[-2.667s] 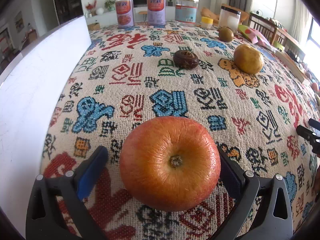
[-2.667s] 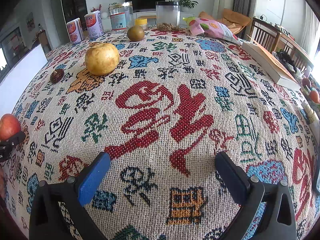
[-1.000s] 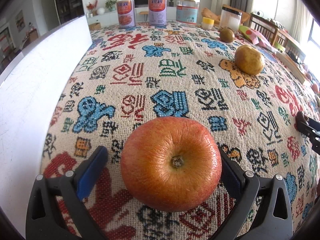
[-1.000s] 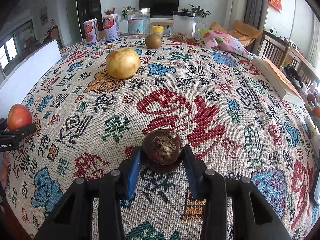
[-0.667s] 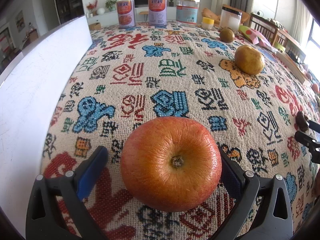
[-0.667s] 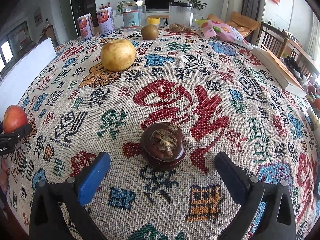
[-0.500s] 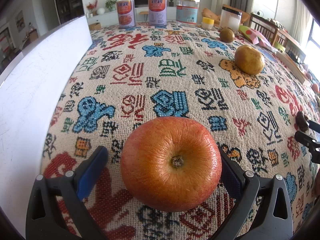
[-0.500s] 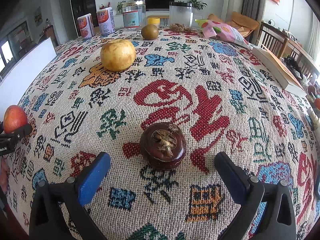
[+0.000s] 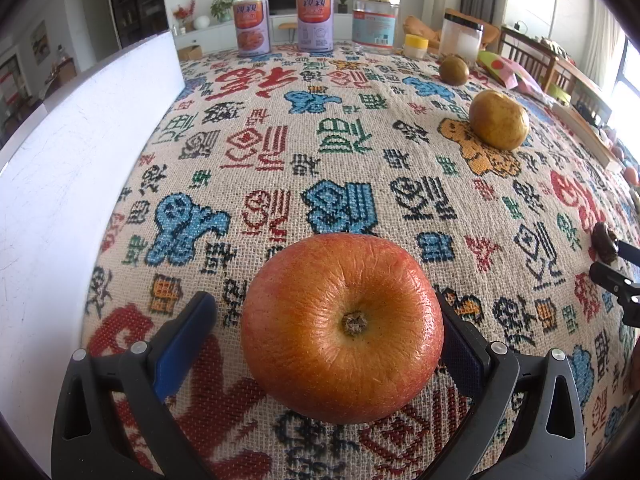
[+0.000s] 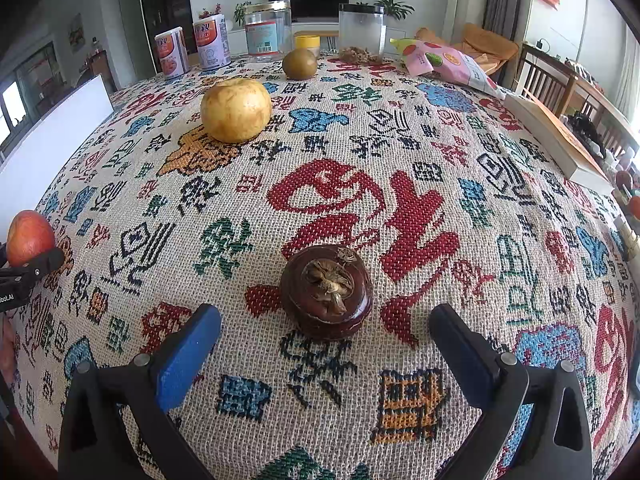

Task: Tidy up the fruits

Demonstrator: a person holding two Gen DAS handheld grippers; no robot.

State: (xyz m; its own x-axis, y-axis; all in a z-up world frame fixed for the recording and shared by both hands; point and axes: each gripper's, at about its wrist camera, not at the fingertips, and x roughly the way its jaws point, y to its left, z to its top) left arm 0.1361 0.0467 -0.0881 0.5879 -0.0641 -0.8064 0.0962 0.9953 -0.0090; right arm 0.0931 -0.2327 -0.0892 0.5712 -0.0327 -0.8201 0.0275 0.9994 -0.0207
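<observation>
A red-orange apple (image 9: pixel 342 326) rests on the patterned tablecloth between the fingers of my left gripper (image 9: pixel 324 328), which is open; the right pad touches or nearly touches it, the left pad stands apart. A dark brown mangosteen (image 10: pixel 326 297) sits on the cloth just ahead of my open right gripper (image 10: pixel 324 330), clear of both pads. A yellow pear (image 10: pixel 235 110) and a brownish-green round fruit (image 10: pixel 299 63) lie farther back; both show in the left wrist view, the pear (image 9: pixel 499 119) and the round fruit (image 9: pixel 453 70). The apple shows at the far left of the right wrist view (image 10: pixel 29 236).
A white board (image 9: pixel 60 176) stands along the table's left edge. Two cans (image 9: pixel 252 26), jars (image 10: pixel 267 32) and a yellow-lidded pot stand at the back. A snack bag (image 10: pixel 448 62) and a book (image 10: pixel 556 140) lie at the right, with chairs beyond.
My right gripper, shut on the mangosteen one second ago, has opened and left it on the cloth. The left gripper and apple have not moved.
</observation>
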